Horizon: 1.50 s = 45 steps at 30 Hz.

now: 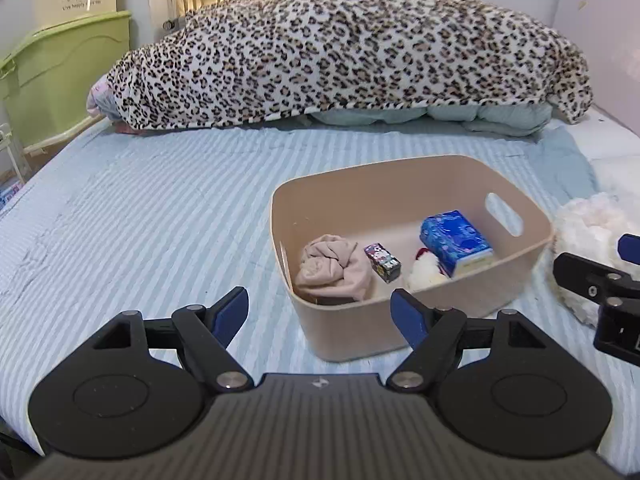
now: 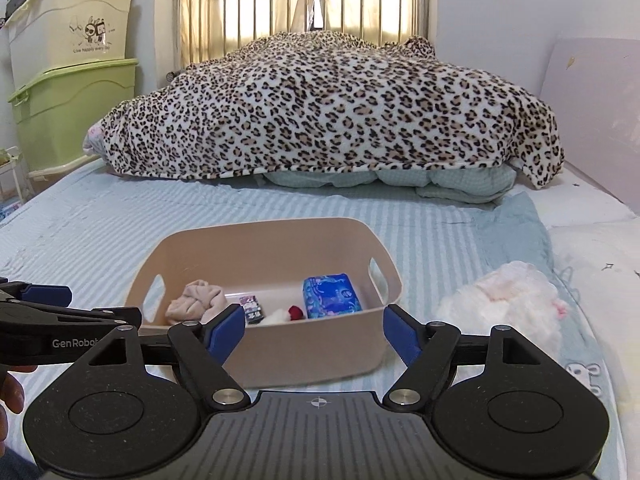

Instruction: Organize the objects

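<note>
A beige plastic bin (image 1: 416, 176) (image 2: 256, 236) stands on the striped bed. In it lie a rolled beige cloth (image 1: 332, 266) (image 2: 196, 298), a small patterned box (image 1: 382, 262) (image 2: 251, 307), a white and red plush (image 1: 426, 270) (image 2: 286, 314) and a blue tissue pack (image 1: 456, 242) (image 2: 330, 294). A fluffy white plush (image 1: 592, 236) (image 2: 504, 300) lies on the bed right of the bin. My left gripper (image 1: 320, 316) is open and empty, near the bin's front left corner. My right gripper (image 2: 314, 332) is open and empty, in front of the bin.
A leopard-print blanket (image 1: 340, 52) (image 2: 332, 108) covers a heap of bedding at the far end of the bed. Green and cream storage boxes (image 1: 60, 76) (image 2: 68, 92) stand stacked at the left. A wall panel (image 2: 600, 120) runs along the right.
</note>
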Motion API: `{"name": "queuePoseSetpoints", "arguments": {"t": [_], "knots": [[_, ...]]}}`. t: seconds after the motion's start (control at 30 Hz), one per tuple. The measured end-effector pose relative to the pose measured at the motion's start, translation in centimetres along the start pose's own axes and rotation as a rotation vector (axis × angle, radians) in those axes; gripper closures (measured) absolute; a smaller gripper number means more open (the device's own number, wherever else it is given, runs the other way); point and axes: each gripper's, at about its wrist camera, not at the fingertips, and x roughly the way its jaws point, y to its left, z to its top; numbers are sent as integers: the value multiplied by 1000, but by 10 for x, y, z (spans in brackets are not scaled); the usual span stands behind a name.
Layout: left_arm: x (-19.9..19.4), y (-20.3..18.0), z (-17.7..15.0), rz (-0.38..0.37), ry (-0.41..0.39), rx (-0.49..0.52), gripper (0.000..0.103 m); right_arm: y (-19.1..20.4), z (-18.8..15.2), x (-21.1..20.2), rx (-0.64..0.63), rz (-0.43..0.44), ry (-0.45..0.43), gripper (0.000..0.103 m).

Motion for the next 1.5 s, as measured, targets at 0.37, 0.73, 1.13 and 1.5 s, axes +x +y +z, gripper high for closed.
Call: {"name": "queuePoseSetpoints", "arguments": {"t": [0.37, 0.73, 1.13, 1.5], "knots": [[-61, 0, -33, -50, -77, -4, 24, 3, -33, -58, 32, 18, -27, 24], [-92, 4, -66, -71, -98, 1, 24, 1, -59, -91, 71, 47, -19, 21], [-121, 13, -94, -112, -104, -27, 24, 14, -74, -123, 39, 62, -44, 15], [-160, 17, -104, -139, -179, -18, 21, 21, -84, -149, 17, 59, -74, 15]]}}
